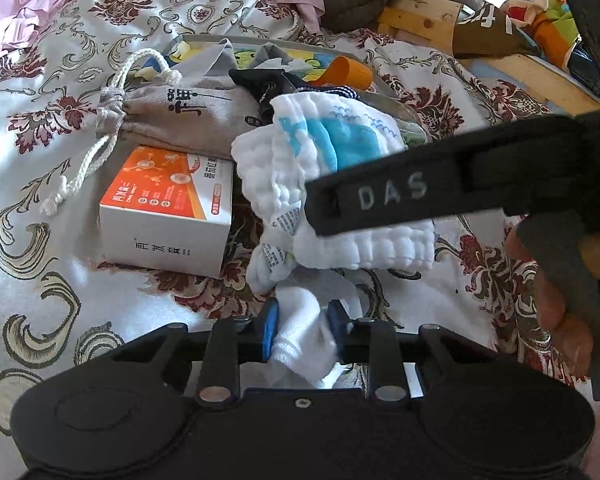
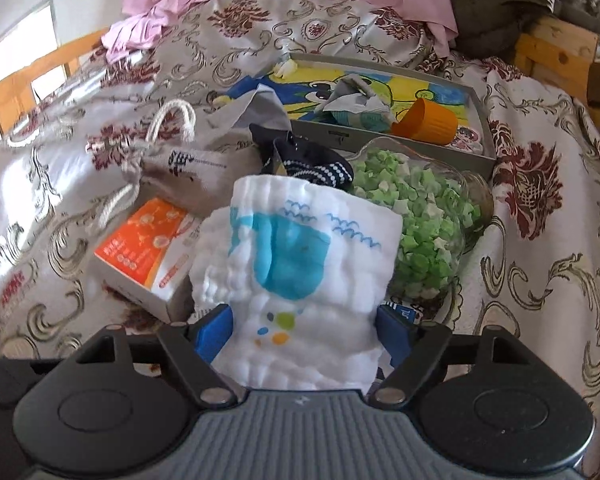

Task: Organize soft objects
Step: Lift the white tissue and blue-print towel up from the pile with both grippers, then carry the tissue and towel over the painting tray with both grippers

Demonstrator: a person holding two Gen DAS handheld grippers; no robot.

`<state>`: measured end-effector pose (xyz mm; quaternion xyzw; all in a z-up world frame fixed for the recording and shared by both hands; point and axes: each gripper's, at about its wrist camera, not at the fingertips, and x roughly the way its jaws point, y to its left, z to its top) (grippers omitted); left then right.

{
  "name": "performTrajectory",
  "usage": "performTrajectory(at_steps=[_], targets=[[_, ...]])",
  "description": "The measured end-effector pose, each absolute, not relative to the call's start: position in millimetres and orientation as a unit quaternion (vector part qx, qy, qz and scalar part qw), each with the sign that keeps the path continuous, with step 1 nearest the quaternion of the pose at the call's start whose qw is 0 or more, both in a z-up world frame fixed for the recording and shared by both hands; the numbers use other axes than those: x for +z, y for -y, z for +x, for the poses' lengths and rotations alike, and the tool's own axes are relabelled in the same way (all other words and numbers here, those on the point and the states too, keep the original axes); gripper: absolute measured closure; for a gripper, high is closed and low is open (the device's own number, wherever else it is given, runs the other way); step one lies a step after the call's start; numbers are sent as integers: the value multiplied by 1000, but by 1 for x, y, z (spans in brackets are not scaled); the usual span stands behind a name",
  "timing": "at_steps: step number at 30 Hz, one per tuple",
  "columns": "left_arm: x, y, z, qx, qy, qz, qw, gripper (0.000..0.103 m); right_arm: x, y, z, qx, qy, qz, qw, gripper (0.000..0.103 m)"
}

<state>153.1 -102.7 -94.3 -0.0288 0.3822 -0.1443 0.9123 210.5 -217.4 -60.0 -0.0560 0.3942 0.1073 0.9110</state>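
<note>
1. Left wrist view: the left gripper [image 1: 303, 334] had its blue pads [image 1: 271, 330] drawn close together on a bunched corner of the white muslin cloth [image 1: 340, 184], which rose from there over the floral bedspread [image 1: 40, 184].
2. Only this view showed the right gripper from outside: one black finger [image 1: 384, 196] lay slantwise across the cloth's right part, and the person's fingers [image 1: 556, 280] curled round its handle at the right edge.
3. Also seen only here were the cloth's printed labels [image 1: 286, 222] hanging at its lower left and a colourful heap [image 1: 540, 24] past the wooden bed frame [image 1: 420, 16].
4. The grey drawstring bag [image 1: 188, 116] lay behind the orange-and-white box [image 1: 168, 208], which sat just left of the cloth.
5. Right wrist view: the right gripper [image 2: 306, 334] stood wide, its blue pads [image 2: 214, 332] on either side of the cloth's [image 2: 312, 248] broad folded body; whether they pressed on it I could not tell.
6. Only this view showed the blue whale print in full, and the glass jar of green paper stars [image 2: 420, 216] lying just right of the cloth.
7. Behind it lay a dark striped sock [image 2: 320, 168] and a shallow grey tray [image 2: 480, 120] holding an orange cup [image 2: 428, 120].
8. Both grippers pointed downward toward the bed.
</note>
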Motion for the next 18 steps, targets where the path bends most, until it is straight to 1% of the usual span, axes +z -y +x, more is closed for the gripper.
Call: performTrajectory(at_steps=[2, 3, 4, 5, 6, 8, 11, 14, 18], targets=[[-94, 103, 152, -145, -381, -28, 913, 77, -62, 216, 210, 108, -395, -66, 910, 37], [-94, 103, 152, -146, -380, -27, 913, 78, -62, 215, 209, 110, -393, -70, 910, 39], [-94, 104, 152, -147, -379, -26, 913, 80, -61, 215, 209, 112, -391, -72, 911, 43], [-94, 104, 151, -148, -379, -26, 913, 81, -60, 214, 209, 113, -390, -74, 911, 51], [-94, 104, 151, -149, -378, -26, 913, 83, -60, 214, 208, 115, -387, -77, 912, 54], [-93, 104, 151, -154, -376, -27, 913, 85, -58, 213, 205, 116, -383, -84, 913, 70], [-93, 106, 148, -161, -373, -25, 913, 86, -54, 215, 201, 114, -378, -88, 915, 83], [-91, 105, 146, -162, -369, -26, 915, 87, -48, 220, 193, 104, -368, -86, 920, 86], [-86, 99, 142, -158, -365, -39, 917, 87, -35, 230, 181, 91, -340, -70, 933, 87]])
